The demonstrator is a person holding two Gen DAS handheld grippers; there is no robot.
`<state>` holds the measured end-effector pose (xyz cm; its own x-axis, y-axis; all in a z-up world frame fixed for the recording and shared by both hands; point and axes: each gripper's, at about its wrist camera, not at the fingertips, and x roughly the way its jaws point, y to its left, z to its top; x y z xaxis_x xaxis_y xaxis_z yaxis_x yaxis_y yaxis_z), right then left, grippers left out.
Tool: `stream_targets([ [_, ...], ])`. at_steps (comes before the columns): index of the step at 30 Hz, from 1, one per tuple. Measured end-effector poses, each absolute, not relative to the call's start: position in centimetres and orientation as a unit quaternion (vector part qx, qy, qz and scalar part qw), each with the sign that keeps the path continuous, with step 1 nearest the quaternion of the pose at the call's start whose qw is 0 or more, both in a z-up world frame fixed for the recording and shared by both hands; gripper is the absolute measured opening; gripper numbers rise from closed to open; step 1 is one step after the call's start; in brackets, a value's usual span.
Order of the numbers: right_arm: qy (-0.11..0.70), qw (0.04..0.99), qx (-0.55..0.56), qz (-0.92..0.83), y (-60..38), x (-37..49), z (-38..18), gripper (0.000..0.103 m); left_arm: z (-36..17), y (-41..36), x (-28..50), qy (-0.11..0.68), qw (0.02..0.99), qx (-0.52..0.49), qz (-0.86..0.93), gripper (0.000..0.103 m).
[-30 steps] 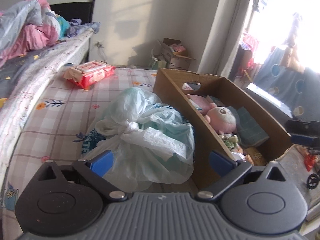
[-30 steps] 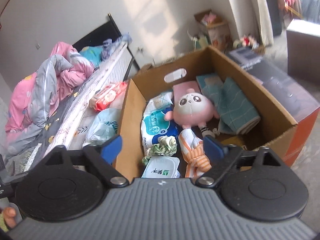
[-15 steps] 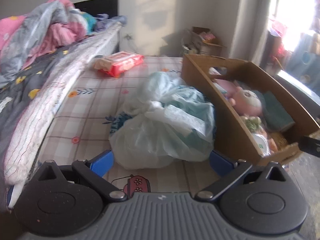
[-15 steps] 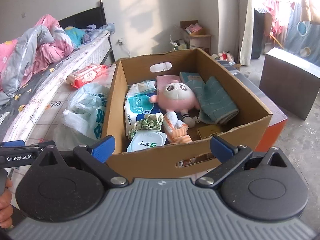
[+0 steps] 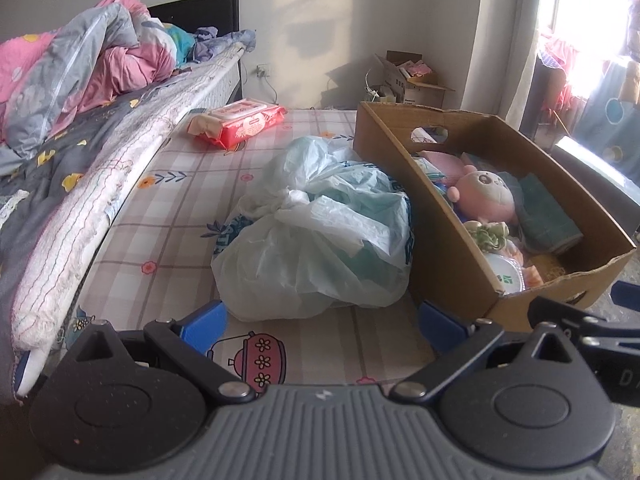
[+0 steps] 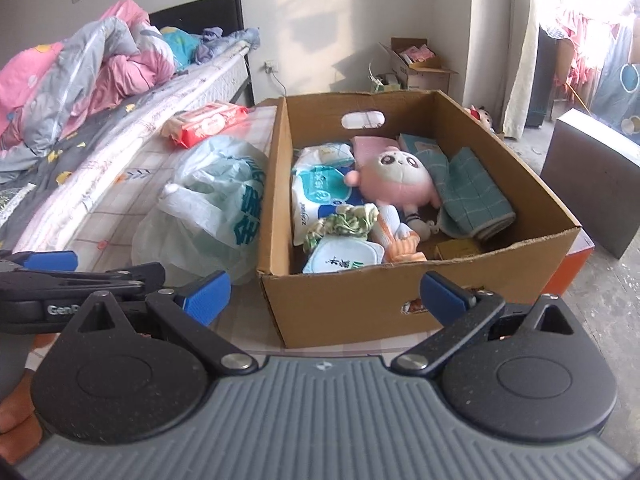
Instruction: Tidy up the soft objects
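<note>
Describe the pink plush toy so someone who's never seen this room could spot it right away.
Find the open cardboard box on the checked mattress, right of the tied plastic bag. In its middle lies the pink plush toy, between a wet-wipes pack and a folded teal towel. It alone is round, with a white face and big dark eyes.

Bag [image 5: 320, 236] left of box [image 6: 404, 300]; plush [image 6: 400, 184] inside.

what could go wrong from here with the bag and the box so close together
1. The plastic bag is loose and crumpled against the cardboard box, so a grab may catch only a fold and let it slip or tear.
2. The box's near right corner seems to hang past the mattress edge, so a push might tip it.
3. The left gripper and right gripper are both open and close together, so they could bump.
</note>
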<state>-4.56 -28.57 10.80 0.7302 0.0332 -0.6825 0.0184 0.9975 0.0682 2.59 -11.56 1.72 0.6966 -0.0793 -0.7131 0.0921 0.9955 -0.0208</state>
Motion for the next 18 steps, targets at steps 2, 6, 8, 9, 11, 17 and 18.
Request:
stream_targets([
  [2,0.372,0.928,0.034,-0.001,-28.7,-4.4,10.5,0.102,1.6,-11.5,2.6,0.392,0.919,0.006,-0.046,0.103],
  [6,0.379,0.925,0.028,-0.006,-29.0,-4.1,10.1,0.102,1.5,-11.7,2.6,0.399,0.916,0.007,-0.051,0.103],
  [8,0.382,0.924,0.026,-0.005,-29.0,-3.9,9.9,0.102,1.4,-11.9,2.6,0.402,0.914,0.011,-0.048,0.102],
  [9,0.384,0.923,0.027,-0.006,-29.1,-3.8,9.8,0.102,1.4,-12.0,2.6,0.403,0.914,0.013,-0.047,0.102],
  [11,0.387,0.922,0.030,-0.007,-29.3,-3.6,9.6,0.102,1.3,-12.0,2.6,0.404,0.913,0.014,-0.047,0.102],
  [17,0.394,0.919,0.033,-0.009,-29.9,-3.2,9.1,0.102,1.2,-12.6,2.8,0.407,0.912,0.023,-0.045,0.102],
  [18,0.395,0.918,0.033,-0.009,-29.9,-3.1,9.0,0.102,1.1,-12.6,2.9,0.408,0.912,0.024,-0.045,0.102],
])
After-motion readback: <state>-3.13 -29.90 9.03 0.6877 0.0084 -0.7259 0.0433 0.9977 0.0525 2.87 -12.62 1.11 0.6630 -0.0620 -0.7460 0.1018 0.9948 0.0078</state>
